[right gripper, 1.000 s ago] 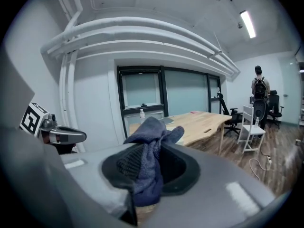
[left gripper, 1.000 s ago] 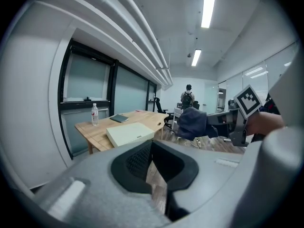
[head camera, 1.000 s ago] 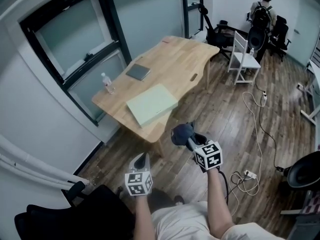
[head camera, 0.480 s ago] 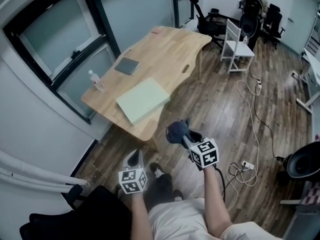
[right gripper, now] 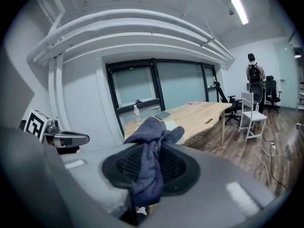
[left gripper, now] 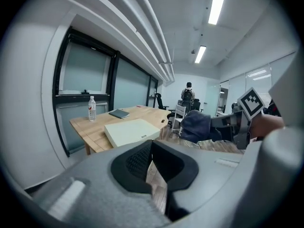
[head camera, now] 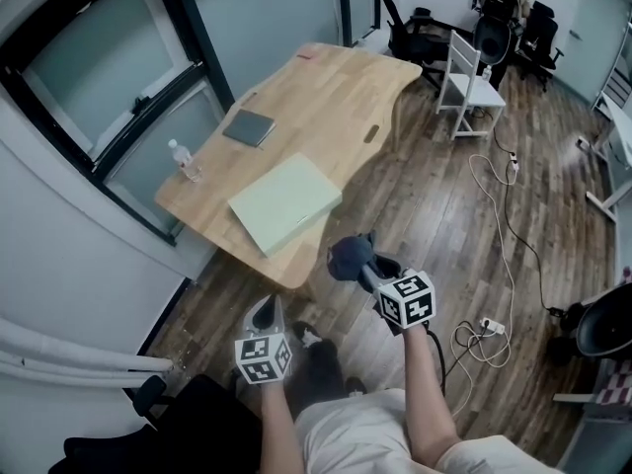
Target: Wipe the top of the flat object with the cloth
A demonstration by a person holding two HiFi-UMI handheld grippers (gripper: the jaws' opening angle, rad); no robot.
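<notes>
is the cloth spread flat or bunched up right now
Bunched up. The cloth is pinched in the jaws of the right gripper, crumpled folds sticking out past them; the head view shows a rounded wad.

Dark blue cloth [right gripper: 151, 144], pale green flat object [head camera: 284, 202], light wood table [head camera: 331, 92]

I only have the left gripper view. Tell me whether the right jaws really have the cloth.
Observer: Yes. The right gripper view shows the right gripper shut on the dark blue cloth, which bunches above the jaws.
Operator: Give me both grippers' position from above.
Observer: In the head view the left gripper and the right one hang over wood floor, short of the table's near corner.
Operator: Report floor hazards.
Observer: A white power strip and loose cables lie on the floor to the right gripper's right.
</notes>
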